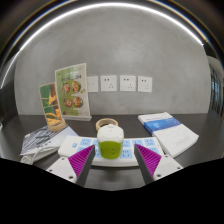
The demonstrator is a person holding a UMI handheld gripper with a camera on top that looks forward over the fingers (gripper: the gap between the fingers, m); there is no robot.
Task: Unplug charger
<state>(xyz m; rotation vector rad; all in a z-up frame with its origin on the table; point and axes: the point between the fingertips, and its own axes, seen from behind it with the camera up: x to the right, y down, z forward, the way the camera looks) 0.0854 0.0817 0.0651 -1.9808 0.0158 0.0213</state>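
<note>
The gripper [109, 160] has its two fingers spread apart, their purple pads [150, 160] facing inward, and a green and white charger [110, 148] stands between them; whether the pads actually press on its sides cannot be told. The charger sits low on the dark table [120, 124], with a round white and tan part [108, 129] directly behind it. Just left of the fingers lies a white rounded object [72, 145], and beyond that a silvery bag [38, 140]. To the right rests a stack of blue and white books [170, 130]. Further back on the left stands an upright leaflet [70, 92] with food pictures. On the grey wall [120, 50] behind, three white sockets [127, 83] sit in a row
</note>
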